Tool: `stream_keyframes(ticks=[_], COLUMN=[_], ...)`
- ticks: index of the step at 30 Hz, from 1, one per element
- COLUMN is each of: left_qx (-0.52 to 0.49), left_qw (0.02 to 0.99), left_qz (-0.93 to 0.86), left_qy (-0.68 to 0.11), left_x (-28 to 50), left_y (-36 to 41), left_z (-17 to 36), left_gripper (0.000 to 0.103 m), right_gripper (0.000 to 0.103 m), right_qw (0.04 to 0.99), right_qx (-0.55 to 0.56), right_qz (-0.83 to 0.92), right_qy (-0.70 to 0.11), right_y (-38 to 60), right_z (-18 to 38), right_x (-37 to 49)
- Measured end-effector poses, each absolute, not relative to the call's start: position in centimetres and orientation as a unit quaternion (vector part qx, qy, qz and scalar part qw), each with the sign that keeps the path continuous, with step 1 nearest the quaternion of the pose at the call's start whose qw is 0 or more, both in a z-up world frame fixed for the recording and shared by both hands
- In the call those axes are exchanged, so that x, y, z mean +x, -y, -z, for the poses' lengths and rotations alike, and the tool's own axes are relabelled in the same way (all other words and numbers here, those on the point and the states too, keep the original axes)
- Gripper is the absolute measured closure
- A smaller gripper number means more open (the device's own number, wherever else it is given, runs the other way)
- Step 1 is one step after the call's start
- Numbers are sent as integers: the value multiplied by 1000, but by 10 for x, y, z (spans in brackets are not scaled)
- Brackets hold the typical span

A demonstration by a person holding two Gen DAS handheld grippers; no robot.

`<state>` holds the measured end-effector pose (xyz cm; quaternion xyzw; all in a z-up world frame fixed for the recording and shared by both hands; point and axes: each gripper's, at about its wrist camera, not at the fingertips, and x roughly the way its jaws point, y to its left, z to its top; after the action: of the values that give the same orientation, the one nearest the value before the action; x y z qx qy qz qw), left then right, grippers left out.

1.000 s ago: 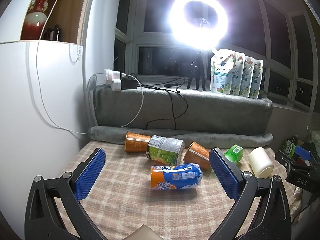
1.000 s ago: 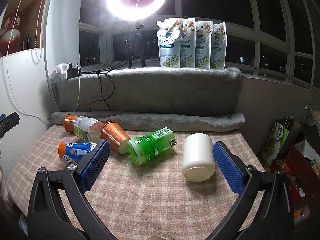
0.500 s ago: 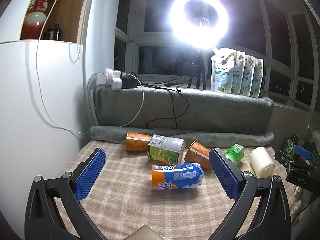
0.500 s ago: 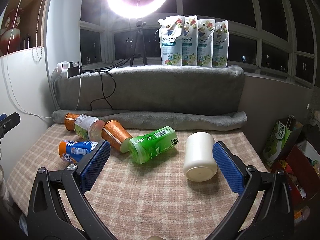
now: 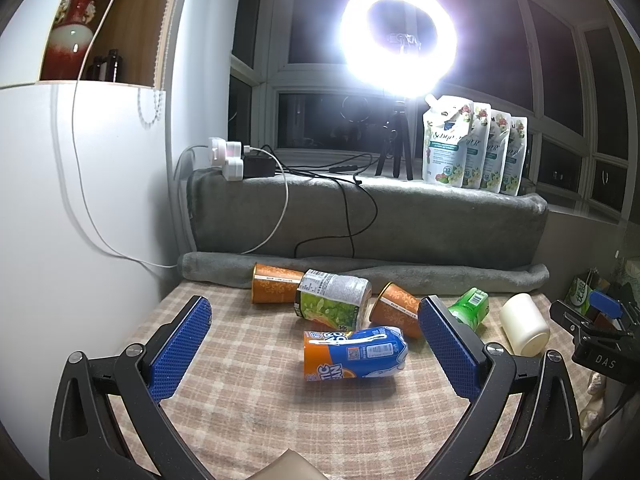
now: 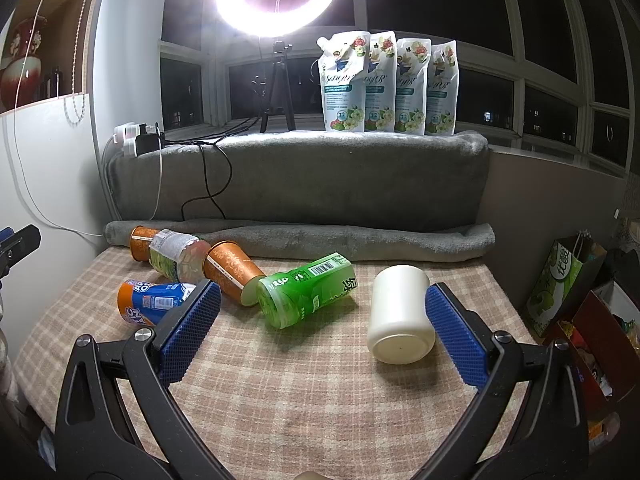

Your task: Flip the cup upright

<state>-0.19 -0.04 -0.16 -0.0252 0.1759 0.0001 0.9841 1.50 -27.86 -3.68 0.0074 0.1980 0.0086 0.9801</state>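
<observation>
A cream cup (image 6: 400, 314) lies on its side on the checked cloth, its flat base toward me, just left of my right gripper's right finger. It also shows at the right in the left wrist view (image 5: 524, 324). My right gripper (image 6: 322, 330) is open and empty, close in front of the cup. My left gripper (image 5: 316, 344) is open and empty, held before a blue and orange bottle (image 5: 354, 354). Two orange paper cups (image 5: 276, 289) (image 5: 396, 312) also lie on their sides.
A green bottle (image 6: 306, 290) and a clear green-labelled bottle (image 5: 332, 300) lie among the cups. A rolled grey blanket (image 6: 300, 238) bounds the back. Refill pouches (image 6: 384, 84), a ring light (image 5: 398, 38) and cables sit on the sill. Bags (image 6: 560, 284) stand right of the table.
Both grippers have drifted slightly; the objects sit a little further right in both views. Nothing was grasped or moved.
</observation>
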Motion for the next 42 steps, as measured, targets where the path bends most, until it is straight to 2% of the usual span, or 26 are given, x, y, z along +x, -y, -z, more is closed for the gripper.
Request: stream_keyframes(ticks=[26, 42], left_qx=[-27, -38], left_qw=[982, 967], left_qz=[-5, -17], left_qy=[-185, -250], left_x=[6, 18], left_y=[-5, -32], left_z=[9, 41], left_gripper=[1, 1], right_gripper=[0, 0], right_qw=[976, 936], right_qx=[-9, -116], right_qz=[-37, -159], right_qy=[-213, -292], right_y=[265, 218], right_z=[41, 51], right_x=[32, 110])
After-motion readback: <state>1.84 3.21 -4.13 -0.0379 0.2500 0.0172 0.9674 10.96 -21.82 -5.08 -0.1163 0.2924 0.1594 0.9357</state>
